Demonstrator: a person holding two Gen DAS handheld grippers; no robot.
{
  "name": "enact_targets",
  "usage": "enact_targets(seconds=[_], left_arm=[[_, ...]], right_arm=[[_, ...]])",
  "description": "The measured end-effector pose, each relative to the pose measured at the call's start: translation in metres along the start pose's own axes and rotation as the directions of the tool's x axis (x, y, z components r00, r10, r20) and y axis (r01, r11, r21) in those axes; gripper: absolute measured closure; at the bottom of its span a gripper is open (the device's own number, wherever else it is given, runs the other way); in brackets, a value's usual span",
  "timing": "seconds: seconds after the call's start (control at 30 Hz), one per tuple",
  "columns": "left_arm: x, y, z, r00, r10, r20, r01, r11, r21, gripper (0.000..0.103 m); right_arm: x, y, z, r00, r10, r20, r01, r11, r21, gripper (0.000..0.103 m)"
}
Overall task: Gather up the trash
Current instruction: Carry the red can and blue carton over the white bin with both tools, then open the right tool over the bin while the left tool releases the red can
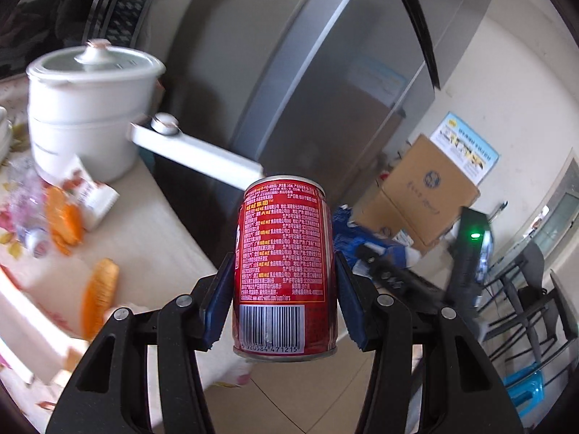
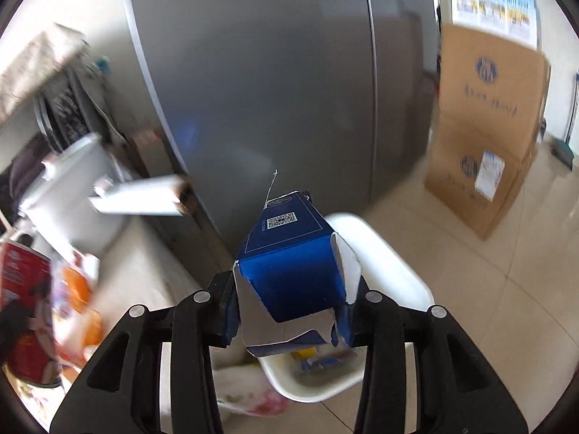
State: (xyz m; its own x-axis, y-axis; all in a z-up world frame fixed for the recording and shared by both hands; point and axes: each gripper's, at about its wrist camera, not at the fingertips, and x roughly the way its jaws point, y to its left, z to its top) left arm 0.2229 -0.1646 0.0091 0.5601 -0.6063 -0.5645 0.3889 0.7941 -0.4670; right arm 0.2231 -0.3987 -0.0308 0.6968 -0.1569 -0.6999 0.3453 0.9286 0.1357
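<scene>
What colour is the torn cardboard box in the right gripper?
The torn cardboard box is dark blue, seen best from the right wrist.

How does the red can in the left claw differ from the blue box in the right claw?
The red can is round, metal and looks undamaged; the blue box is flat-sided cardboard, torn at its near end. The can shows a barcode, the box a QR code. Each is clamped between claw pads.
</scene>
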Motion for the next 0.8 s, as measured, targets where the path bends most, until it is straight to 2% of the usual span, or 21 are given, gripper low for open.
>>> enact_targets(seconds=[0.13,0.2,0.37,0.5,0.67,0.8], left_arm=[[0.028,-0.016,-0.004,0.999,0.001,-0.040,0.000,1.000,0.022,0.051],[0.043,-0.024,-0.005,0.998,-0.004,-0.063,0.006,1.000,0.026,0.051],[0.075,-0.043,-0.006,0.993,-0.015,-0.117,0.020,0.999,0.042,0.051],[0.101,-0.064,-0.009,0.986,-0.025,-0.164,0.037,0.997,0.071,0.051],[0.133,-0.086,-0.014,0.977,-0.009,-0.215,0.033,0.994,0.106,0.051],[0.160,-0.100,-0.016,0.968,-0.003,-0.251,0.033,0.993,0.116,0.051]], right_arm=[[0.021,-0.018,-0.002,0.997,-0.067,-0.048,0.067,0.998,0.003,0.054],[0.022,-0.024,-0.002,0.996,-0.071,-0.057,0.072,0.997,0.018,0.041],[0.018,-0.054,0.001,0.993,-0.106,-0.048,0.110,0.989,0.097,0.035],[0.012,-0.081,0.002,0.978,-0.206,-0.033,0.209,0.965,0.162,0.023],[0.008,-0.115,-0.001,0.952,-0.302,-0.054,0.307,0.926,0.220,0.020],[0.004,-0.132,-0.004,0.939,-0.340,-0.056,0.343,0.908,0.241,0.017]])
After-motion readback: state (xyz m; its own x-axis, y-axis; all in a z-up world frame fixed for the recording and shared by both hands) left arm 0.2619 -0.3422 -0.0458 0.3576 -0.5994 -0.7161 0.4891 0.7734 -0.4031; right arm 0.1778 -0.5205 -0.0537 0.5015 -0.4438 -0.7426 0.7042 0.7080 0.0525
